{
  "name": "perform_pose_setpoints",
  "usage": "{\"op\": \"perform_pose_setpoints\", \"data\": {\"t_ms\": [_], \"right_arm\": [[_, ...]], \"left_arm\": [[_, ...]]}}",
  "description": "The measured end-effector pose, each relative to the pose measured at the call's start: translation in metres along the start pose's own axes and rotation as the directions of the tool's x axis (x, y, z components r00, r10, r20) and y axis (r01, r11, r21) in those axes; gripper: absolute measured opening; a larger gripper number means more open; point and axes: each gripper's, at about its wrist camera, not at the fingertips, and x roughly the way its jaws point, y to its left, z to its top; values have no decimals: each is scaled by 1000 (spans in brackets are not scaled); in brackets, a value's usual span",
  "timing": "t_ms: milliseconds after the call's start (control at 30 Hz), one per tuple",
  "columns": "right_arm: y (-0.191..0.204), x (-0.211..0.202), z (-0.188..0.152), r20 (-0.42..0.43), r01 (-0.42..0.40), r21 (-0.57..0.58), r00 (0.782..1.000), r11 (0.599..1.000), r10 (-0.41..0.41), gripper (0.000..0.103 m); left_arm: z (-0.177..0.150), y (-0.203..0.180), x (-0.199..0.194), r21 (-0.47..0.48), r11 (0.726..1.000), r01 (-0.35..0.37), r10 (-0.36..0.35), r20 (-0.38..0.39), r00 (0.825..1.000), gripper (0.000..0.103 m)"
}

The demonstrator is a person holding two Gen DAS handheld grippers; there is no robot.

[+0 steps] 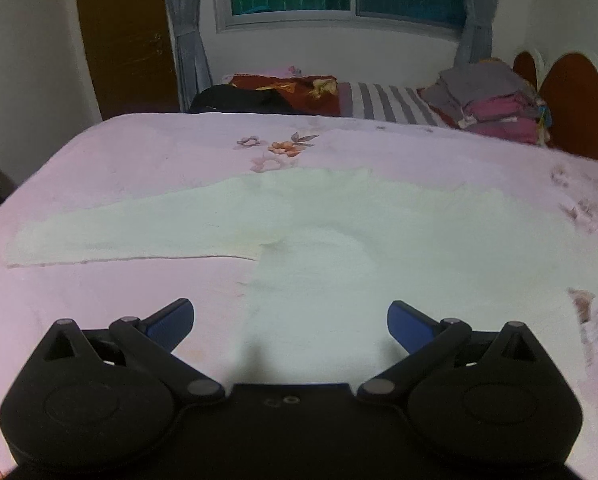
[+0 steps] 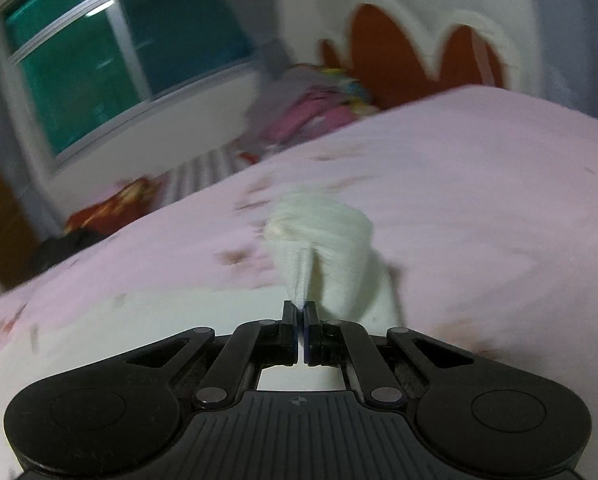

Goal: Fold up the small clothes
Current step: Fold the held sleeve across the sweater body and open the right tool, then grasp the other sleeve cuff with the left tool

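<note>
Right gripper (image 2: 299,312) pinches the white garment (image 2: 323,248); left gripper (image 1: 291,320) hangs wide open above the pink bedspread (image 1: 139,152)

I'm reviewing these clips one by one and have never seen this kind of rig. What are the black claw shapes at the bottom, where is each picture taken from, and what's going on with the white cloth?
No robot: a person holds a two-finger gripper in each hand, each with a camera looking along its fingers. The left gripper is open, holding nothing, above a white garment spread on the pink floral bedspread. The right gripper is shut, pinching a bunched fold of that garment. Folded clothes are stacked near the headboard.
</note>
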Motion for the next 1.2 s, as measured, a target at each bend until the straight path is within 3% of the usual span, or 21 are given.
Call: {"op": "perform_pose_setpoints", "data": {"t_ms": [100, 267, 400, 467, 600, 833, 867, 933, 967, 1000, 1067, 1133, 1200], "right_arm": [[57, 4, -13, -21, -42, -79, 999, 996, 41, 1], [145, 17, -46, -77, -105, -189, 993, 976, 92, 1], [197, 34, -71, -119, -144, -265, 986, 954, 116, 1], [224, 40, -86, -131, -154, -306, 984, 939, 119, 1], [257, 55, -105, -163, -186, -338, 977, 922, 137, 1], [303, 78, -133, -204, -242, -385, 964, 891, 173, 4], [307, 81, -138, -212, -234, -407, 964, 883, 158, 11], [310, 74, -146, -197, -255, -425, 963, 869, 186, 53], [310, 70, -147, -171, -250, -431, 966, 867, 193, 86], [309, 63, -150, -126, -227, -451, 974, 863, 190, 90], [298, 52, -151, -115, -228, -466, 974, 855, 197, 87], [282, 50, -148, -148, -223, -426, 973, 877, 176, 52], [257, 51, -143, -171, -171, -373, 979, 912, 114, 43]], "left_arm": [[2, 14, 9, 7, 1000, 4, -4, 0, 1000, 103], [5, 45, 15, -15, 997, 77, -77, 14, 997, 103], [6, 61, 19, 29, 995, 95, -96, 33, 995, 103], [6, 69, 23, 38, 989, 141, -142, 23, 990, 103], [7, 91, 32, -22, 979, 204, -204, 8, 979, 103], [11, 111, 49, -97, 976, 196, -198, -7, 980, 103], [12, 111, 51, -100, 973, 206, -208, -9, 978, 103], [16, 107, 56, -106, 967, 233, -235, -9, 972, 102], [18, 102, 59, -111, 961, 253, -256, -10, 967, 102], [21, 96, 64, -120, 953, 279, -282, -13, 959, 102], [26, 81, 76, -136, 931, 339, -345, -22, 938, 94], [31, 59, 93, -148, 904, 400, -411, -48, 910, 83], [34, 37, 113, -179, 874, 451, -472, -93, 877, 74]]}}
